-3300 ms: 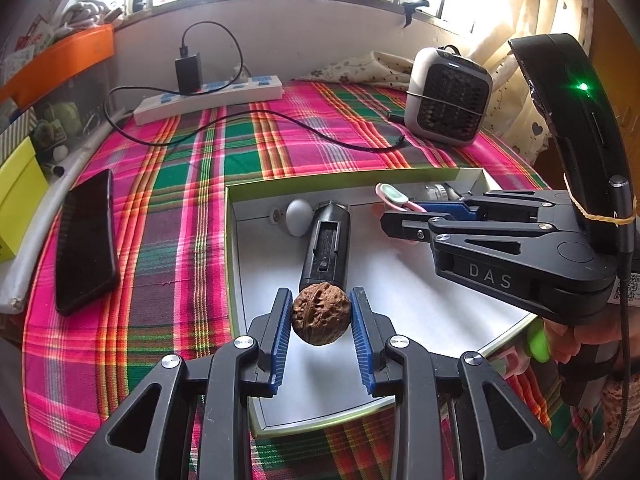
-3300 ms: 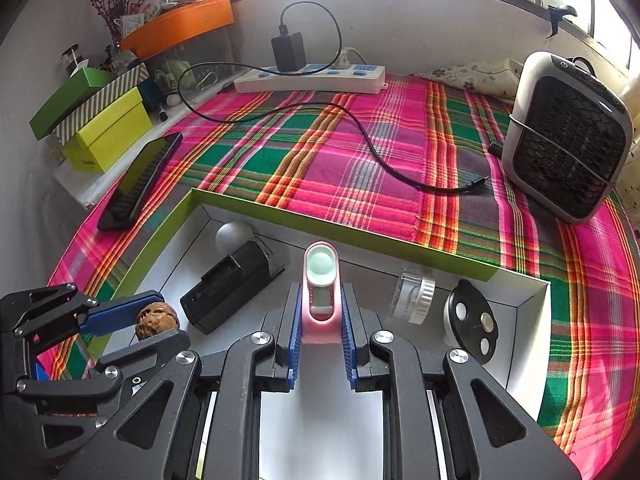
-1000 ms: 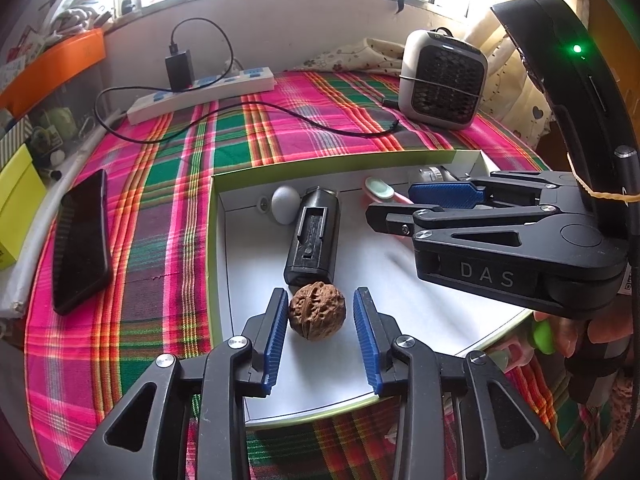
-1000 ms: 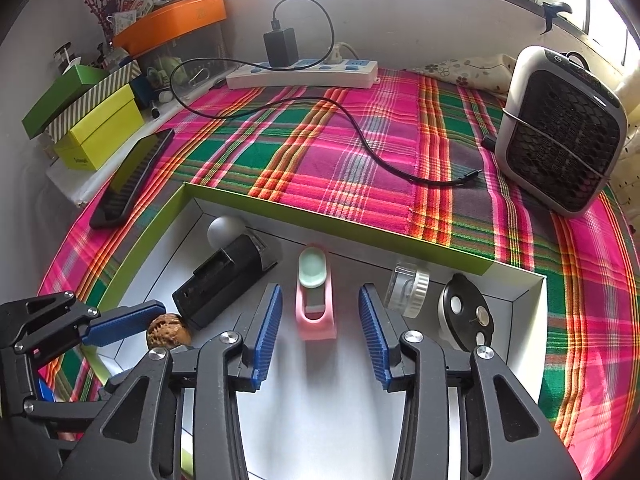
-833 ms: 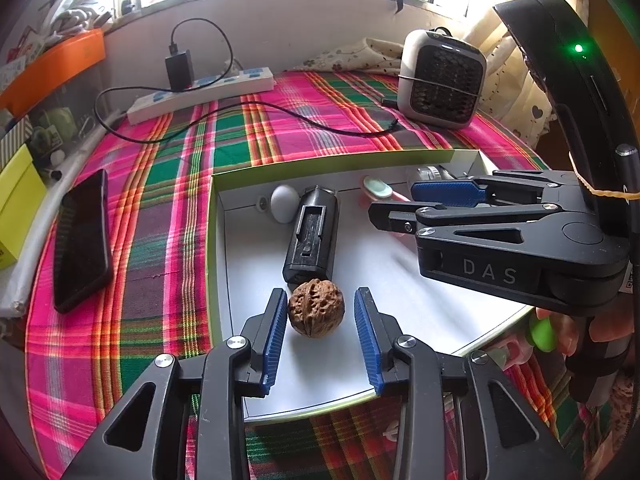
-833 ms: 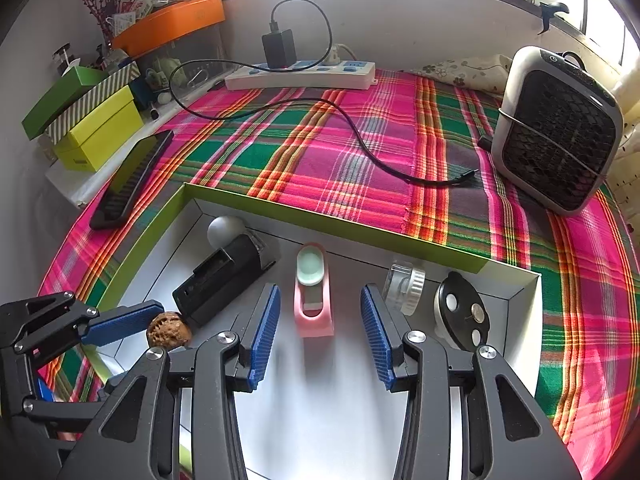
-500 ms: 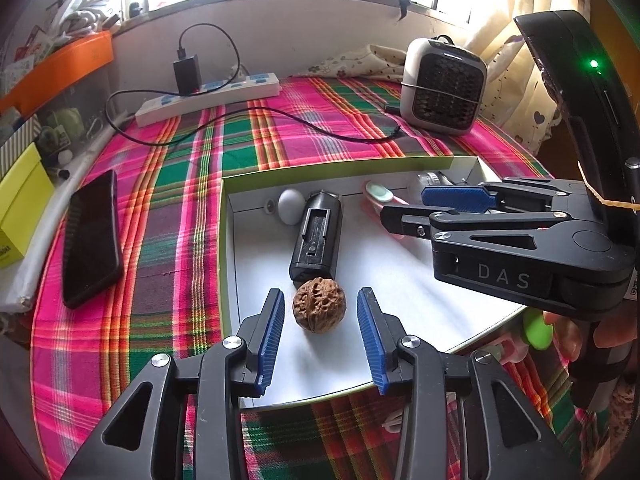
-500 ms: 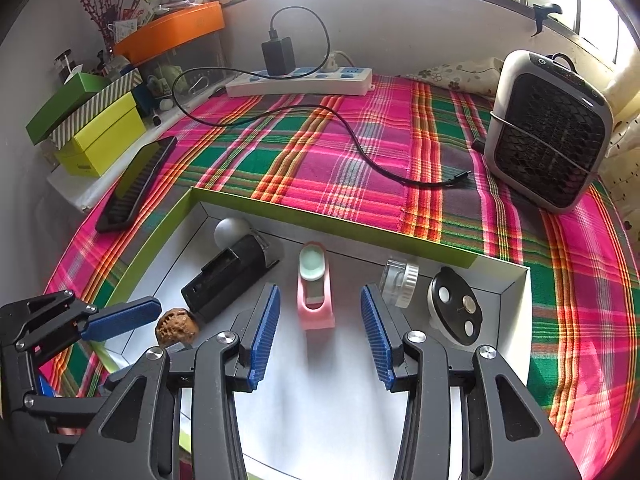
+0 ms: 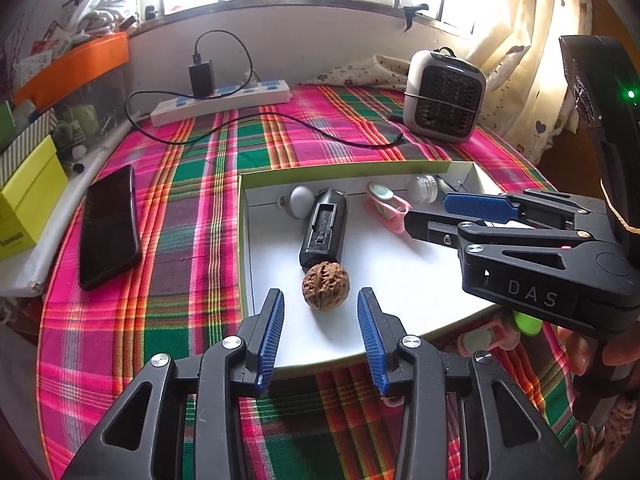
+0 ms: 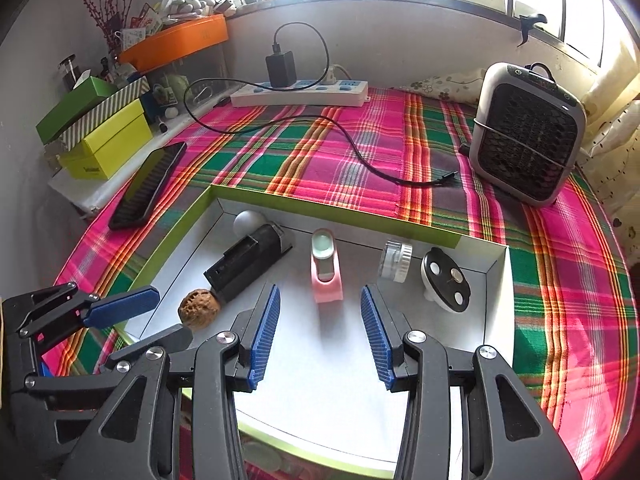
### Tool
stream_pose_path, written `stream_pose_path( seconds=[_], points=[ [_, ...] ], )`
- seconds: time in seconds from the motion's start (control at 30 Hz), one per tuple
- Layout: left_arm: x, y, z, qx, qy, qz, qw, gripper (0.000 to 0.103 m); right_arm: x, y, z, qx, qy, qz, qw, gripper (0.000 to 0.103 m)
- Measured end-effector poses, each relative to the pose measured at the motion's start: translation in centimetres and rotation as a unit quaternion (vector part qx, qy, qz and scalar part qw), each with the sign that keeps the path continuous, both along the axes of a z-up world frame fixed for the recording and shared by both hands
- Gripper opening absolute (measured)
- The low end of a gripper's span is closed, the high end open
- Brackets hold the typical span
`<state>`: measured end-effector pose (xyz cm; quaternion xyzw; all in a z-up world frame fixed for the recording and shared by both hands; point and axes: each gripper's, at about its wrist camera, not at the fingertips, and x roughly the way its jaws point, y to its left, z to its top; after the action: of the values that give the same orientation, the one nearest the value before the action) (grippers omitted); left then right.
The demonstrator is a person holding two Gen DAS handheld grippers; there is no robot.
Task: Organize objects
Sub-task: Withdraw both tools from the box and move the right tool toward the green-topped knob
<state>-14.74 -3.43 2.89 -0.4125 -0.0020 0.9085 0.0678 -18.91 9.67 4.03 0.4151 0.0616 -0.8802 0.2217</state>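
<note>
A shallow white box with green sides lies on the plaid cloth. Inside it rest a brown walnut, a black cylindrical device, a white ball, a pink and mint item, a small clear jar and a black-faced disc. My left gripper stands open just short of the walnut, touching nothing. My right gripper is open too, its pads drawn back from the pink item.
A black phone lies left of the box. A white power strip with a black charger and trailing cable sits at the back, a small grey heater at the back right. Yellow and green boxes line the left edge.
Both grippers have let go and drawn back toward me. The walnut and the pink item now lie free on the box floor, ahead of the pads.
</note>
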Motion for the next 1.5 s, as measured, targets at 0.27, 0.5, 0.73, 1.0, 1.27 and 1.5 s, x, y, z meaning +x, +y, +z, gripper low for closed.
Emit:
stream_pose_path(
  seconds=[0.27,0.5,0.73,1.0,1.27,1.5],
  points=[
    [1.5,-0.6,0.6,0.008,0.012,0.009,0.9999,0.036,2.1,0.7,0.9,-0.008,0.020,-0.007,1.000,0.043],
    [3.1,-0.9,0.8,0.013,0.025,0.012,0.9995,0.036,3.9,1.4,1.1,-0.011,0.029,-0.015,0.999,0.043],
    [4.6,-1.0,1.0,0.016,0.035,0.008,0.9992,0.036,5.8,2.3,1.7,-0.017,0.047,-0.023,0.999,0.044],
    [5.8,-0.8,0.0,0.024,0.029,-0.007,0.9993,0.036,7.6,3.7,1.1,-0.009,0.051,-0.039,0.998,0.044],
    [5.7,0.1,-1.0,0.034,0.016,-0.040,0.9985,0.036,9.2,5.7,0.0,-0.010,0.044,-0.056,0.997,0.044],
    [5.5,1.6,-1.5,0.030,0.009,-0.081,0.9962,0.036,9.8,6.6,-0.8,-0.012,0.035,-0.057,0.998,0.044]
  ],
)
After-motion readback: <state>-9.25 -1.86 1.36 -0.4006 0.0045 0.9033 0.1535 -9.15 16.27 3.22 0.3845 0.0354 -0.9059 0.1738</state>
